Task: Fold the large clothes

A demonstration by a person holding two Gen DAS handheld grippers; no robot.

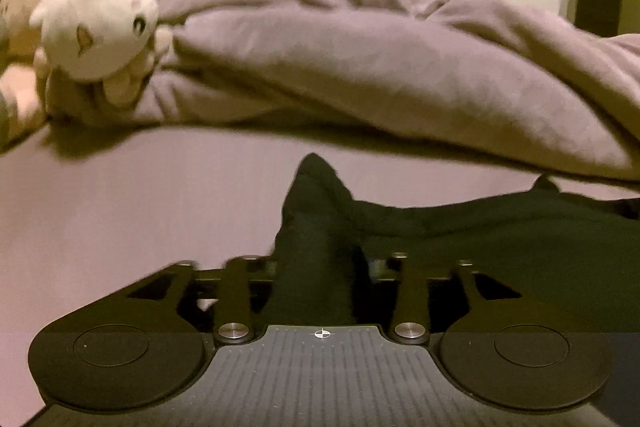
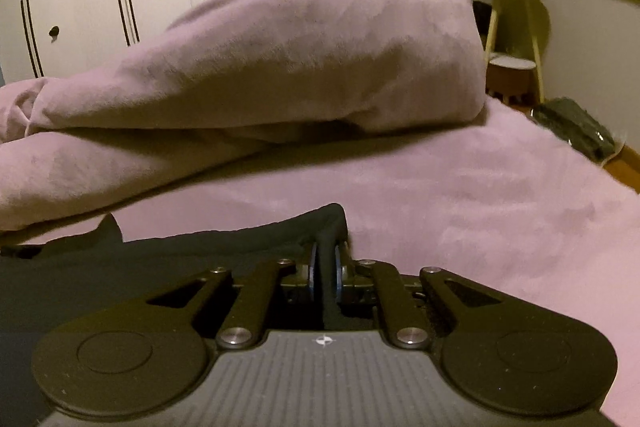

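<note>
Both tongs, left (image 1: 320,267) and right (image 2: 326,263), pinch dark garment (image 1: 480,235), fingertips hidden.

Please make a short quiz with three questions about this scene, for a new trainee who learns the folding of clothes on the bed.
1. True or false: the right gripper is shut on an edge of the dark garment.
2. Multiple choice: what lies behind the dark garment on the bed? A) a stack of books B) a crumpled lilac duvet C) a laundry basket
3. Fill in: in the left wrist view, a white ____ sits at the far left, against the duvet.

Key
1. True: fabric is pinched between its blue pads.
2. B.
3. Plush toy. The left gripper also has dark fabric bunched between its fingers.
</note>
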